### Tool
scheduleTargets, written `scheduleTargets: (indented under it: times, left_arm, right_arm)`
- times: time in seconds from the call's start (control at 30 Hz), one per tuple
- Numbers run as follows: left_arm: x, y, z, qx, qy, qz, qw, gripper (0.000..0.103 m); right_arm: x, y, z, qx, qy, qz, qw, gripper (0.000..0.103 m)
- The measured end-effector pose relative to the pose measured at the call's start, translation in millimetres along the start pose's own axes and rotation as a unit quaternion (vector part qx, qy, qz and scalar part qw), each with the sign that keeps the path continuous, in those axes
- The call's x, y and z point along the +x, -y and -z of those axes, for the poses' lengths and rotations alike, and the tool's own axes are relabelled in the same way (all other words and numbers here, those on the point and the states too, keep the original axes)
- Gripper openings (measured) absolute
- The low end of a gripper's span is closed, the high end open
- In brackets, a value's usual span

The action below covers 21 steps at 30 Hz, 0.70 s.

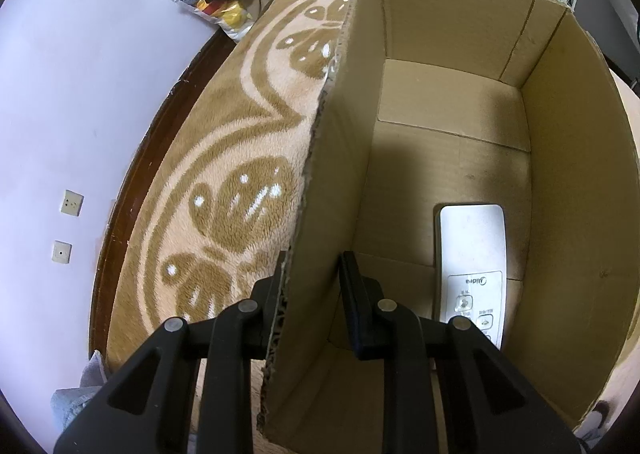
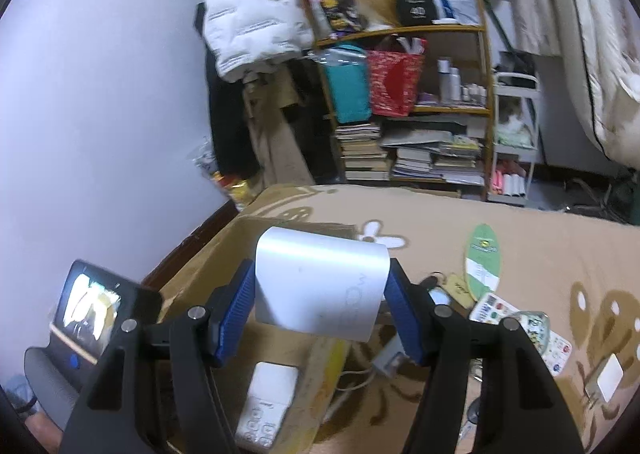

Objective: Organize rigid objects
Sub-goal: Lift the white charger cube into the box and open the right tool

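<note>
A white boxy object (image 2: 320, 286) sits clamped between the blue-padded fingers (image 2: 236, 310) of the right gripper (image 2: 322, 306), held in the air above the open cardboard box (image 1: 452, 66), on whose floor a white remote control (image 1: 472, 254) lies face up near the right wall. The left gripper (image 1: 312, 294) straddles the box's left wall, its fingers on either side of the cardboard but not fully closed on it. The box rests on a brown floral blanket (image 1: 224, 158), where other small items lie scattered beside it, including a green oval tag (image 2: 483, 262).
</note>
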State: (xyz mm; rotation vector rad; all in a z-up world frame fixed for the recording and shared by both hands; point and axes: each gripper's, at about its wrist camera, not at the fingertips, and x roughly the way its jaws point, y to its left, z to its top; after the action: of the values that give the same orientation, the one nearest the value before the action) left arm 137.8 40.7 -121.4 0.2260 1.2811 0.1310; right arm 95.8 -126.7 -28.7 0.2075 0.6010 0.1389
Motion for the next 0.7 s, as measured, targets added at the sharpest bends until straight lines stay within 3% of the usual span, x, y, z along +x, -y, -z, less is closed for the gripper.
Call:
scheduleTargets:
  times: [0.4, 0.7]
  left_arm:
    - [3, -6, 2, -0.012, -0.004, 0.012, 0.9999, 0.022]
    - [5, -11, 2, -0.026, -0.011, 0.028, 0.9992, 0.023]
  right_arm:
    - [-1, -20, 7, -0.017, 0.004, -0.026, 1.000, 0.067]
    - [15, -20, 20, -0.015, -0.029, -0.041, 0.999, 0.066]
